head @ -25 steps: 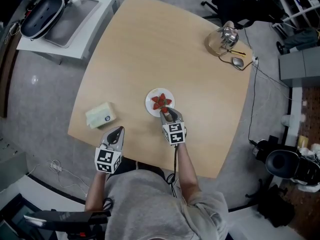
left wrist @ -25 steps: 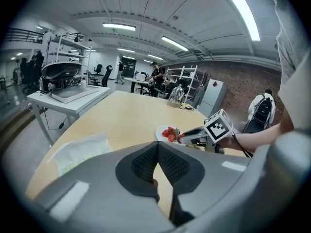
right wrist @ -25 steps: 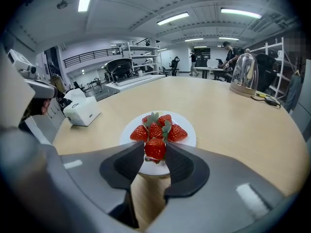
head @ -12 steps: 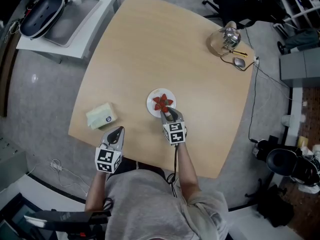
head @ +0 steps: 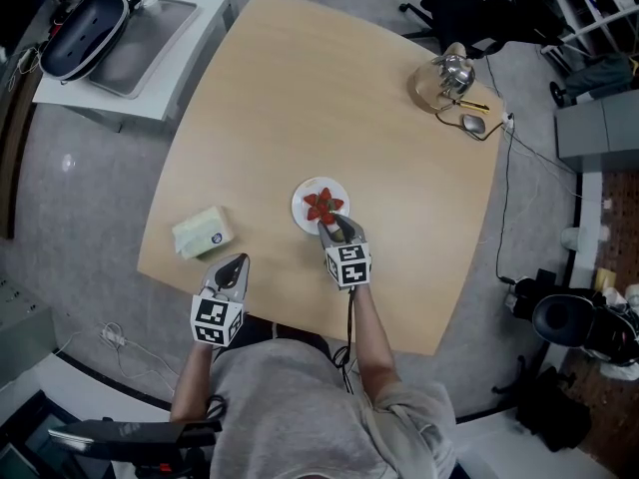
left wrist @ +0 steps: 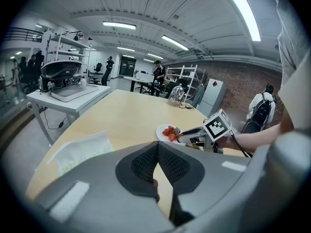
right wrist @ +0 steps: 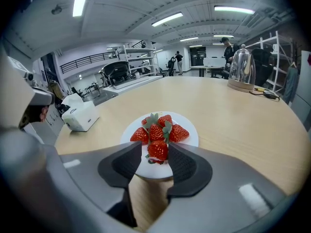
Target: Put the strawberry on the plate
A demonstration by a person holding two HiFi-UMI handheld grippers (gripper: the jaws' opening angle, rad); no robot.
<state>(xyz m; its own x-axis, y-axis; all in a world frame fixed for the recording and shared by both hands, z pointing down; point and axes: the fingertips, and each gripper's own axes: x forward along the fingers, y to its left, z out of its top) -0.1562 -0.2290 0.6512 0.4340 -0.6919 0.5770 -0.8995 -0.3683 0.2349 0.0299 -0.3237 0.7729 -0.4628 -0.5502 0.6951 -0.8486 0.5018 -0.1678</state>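
Note:
A small white plate (head: pixel 303 208) near the table's front holds a heap of red strawberries (head: pixel 322 205). My right gripper (head: pixel 332 224) points at the plate's near edge. In the right gripper view one strawberry (right wrist: pixel 158 151) sits on the plate (right wrist: pixel 194 130) between the jaws of that gripper (right wrist: pixel 154 148). The jaws have just been opening, and a gap shows beside the left pad (right wrist: pixel 127 161), so the gripper is open. The left gripper (head: pixel 238 261) hovers at the table's front edge, left of the plate. Its pads (left wrist: pixel 146 161) meet with nothing between them.
A pale tissue pack (head: pixel 202 231) lies left of the plate. At the far right corner stand a glass dome on a wooden base (head: pixel 447 76) and a computer mouse (head: pixel 474 123). A white side table (head: pixel 190 8) at the upper left carries a black appliance (head: pixel 85 30).
Both grippers keep their places. The head view shows no clear difference at the plate.

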